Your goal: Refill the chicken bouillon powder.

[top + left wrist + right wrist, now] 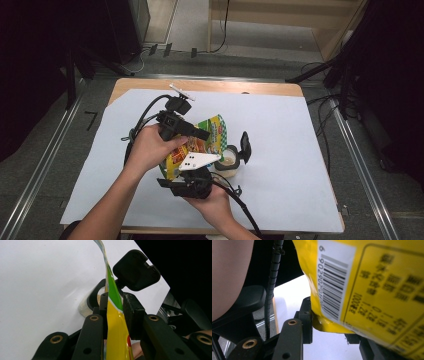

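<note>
Over the open jar (pixel 229 161) — pale contents — hangs a gripped yellow pouch (pixel 210 135).

The packet (pixel 202 142) held between the grippers is bright yellow with a green band along its top edge, a green-and-white checked corner and a red-orange patch on its front; its back (pixel 372 290) carries a white barcode label with black bars and dark print on yellow. Both grippers (pixel 192 131) (pixel 192 182) are black, one topped by a white plate with black dots. The jar (pixel 230 162) looks pale cream with a black flip lid (pixel 245 146), on white paper (pixel 280 150) over a tan wooden table (pixel 250 89)
</note>
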Demonstrator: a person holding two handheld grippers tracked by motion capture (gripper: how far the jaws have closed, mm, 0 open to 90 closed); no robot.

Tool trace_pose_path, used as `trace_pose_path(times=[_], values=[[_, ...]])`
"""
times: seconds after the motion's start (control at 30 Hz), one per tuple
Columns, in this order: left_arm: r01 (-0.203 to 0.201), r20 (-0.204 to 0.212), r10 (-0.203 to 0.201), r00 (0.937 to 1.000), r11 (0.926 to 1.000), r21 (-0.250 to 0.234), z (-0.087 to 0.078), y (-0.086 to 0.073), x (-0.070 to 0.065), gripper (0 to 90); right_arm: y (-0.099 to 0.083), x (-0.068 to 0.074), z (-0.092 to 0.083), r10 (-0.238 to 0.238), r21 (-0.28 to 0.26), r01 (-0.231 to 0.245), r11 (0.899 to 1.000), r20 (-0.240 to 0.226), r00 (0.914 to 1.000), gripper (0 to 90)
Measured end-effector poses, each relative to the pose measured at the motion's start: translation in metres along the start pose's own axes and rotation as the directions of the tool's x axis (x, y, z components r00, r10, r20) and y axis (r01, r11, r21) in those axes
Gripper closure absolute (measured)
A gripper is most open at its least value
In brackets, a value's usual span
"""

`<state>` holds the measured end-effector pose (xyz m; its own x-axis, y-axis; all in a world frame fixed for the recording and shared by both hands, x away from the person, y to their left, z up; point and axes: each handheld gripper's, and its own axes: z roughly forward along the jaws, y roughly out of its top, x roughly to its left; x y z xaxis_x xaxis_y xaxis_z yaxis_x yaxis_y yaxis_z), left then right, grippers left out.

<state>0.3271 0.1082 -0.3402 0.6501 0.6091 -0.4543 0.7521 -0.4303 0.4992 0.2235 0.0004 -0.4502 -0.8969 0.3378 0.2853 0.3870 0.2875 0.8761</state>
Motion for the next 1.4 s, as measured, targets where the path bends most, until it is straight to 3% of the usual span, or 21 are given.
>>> trace_pose_path(times=[1.4], values=[[-0.017,-0.011,0.017,0.9998,0.9997,-0.015,0.0012,0.0004,-0.0018,77.6,0.0004,-0.002,-0.0014,0.014,0.0,-0.014,1.0,0.0,0.9999,66.5]])
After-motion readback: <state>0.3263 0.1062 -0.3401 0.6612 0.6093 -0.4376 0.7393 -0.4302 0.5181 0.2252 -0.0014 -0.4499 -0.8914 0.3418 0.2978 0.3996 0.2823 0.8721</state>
